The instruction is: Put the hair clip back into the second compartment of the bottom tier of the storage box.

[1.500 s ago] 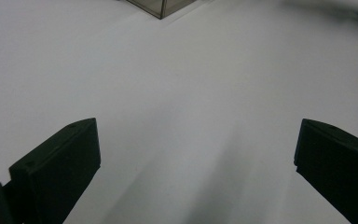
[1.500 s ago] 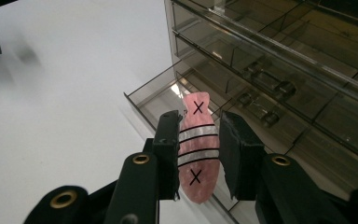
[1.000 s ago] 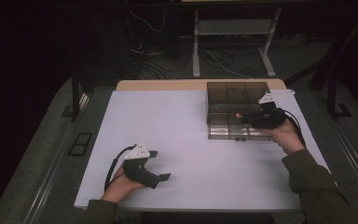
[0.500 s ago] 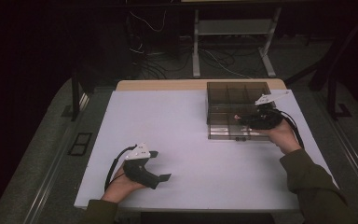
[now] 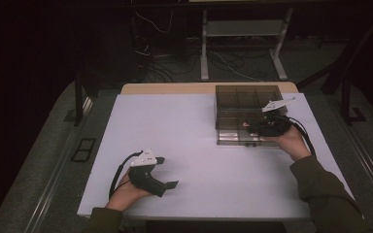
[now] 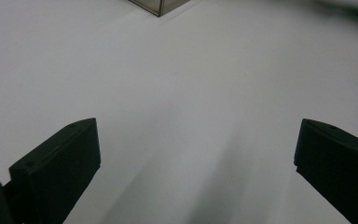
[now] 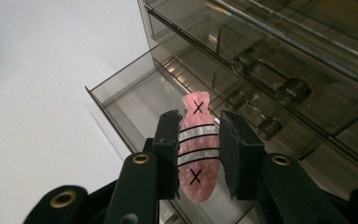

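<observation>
My left gripper (image 5: 162, 170) sits idle near the front-left of the white table (image 5: 189, 126), resting in my hand w/ jaws spread wide and nothing btwn them; in the left gripper view there's just bare tabletop ahead and a corner of the box at the far top edge. No risk from that side unless I drag its cable across the work.

Moving right: the smoky clear organiser box (image 5: 245, 114) stands at the far-right part of the table, w/ one drawer (image 7: 135, 100) pulled out toward me. My right gripper (image 7: 198, 154) is clamped on a pink fish-shaped piece (image 7: 195, 149), held upright just over that open drawer's inner edge.

What could go wrong, as I judge it:
- grip is on the fish's flat sides, mid-body; the piece looks slick, so it could twist or slip out before it's over the drawer floor.
- if I let go too high it may bounce and land outside on the table.
- a jaw could knock the drawer wall and shove the drawer or the light box.

Count: 2 grippers, 1 box, 1 open drawer, 1 fish piece – 3 pale stripes and 2 X marks on it. Several small drawer knobs show; can't count them surely.
</observation>
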The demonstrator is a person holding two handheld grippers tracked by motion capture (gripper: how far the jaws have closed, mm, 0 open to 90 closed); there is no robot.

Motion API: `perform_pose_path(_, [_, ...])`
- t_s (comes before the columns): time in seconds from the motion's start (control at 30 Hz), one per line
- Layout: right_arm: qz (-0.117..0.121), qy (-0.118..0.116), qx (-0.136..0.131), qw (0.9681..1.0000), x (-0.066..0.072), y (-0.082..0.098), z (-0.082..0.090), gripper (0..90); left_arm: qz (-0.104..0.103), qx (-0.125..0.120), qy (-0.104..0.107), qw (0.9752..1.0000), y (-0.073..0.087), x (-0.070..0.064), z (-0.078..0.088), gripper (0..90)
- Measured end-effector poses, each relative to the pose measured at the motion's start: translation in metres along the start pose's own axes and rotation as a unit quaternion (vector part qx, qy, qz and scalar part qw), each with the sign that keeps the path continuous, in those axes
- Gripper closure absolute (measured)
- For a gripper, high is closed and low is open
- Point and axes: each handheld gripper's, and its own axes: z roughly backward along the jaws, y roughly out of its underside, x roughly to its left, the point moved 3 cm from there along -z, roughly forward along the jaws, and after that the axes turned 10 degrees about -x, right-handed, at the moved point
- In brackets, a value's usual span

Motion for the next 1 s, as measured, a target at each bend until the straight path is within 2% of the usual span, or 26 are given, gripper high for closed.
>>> perform_pose_path(1.0, [-0.004,0.009,0.036,0.9993,-0.004,0.018,-0.02,67.6,0.0,0.002,0.001,1.0,0.0,0.0,0.0,0.0])
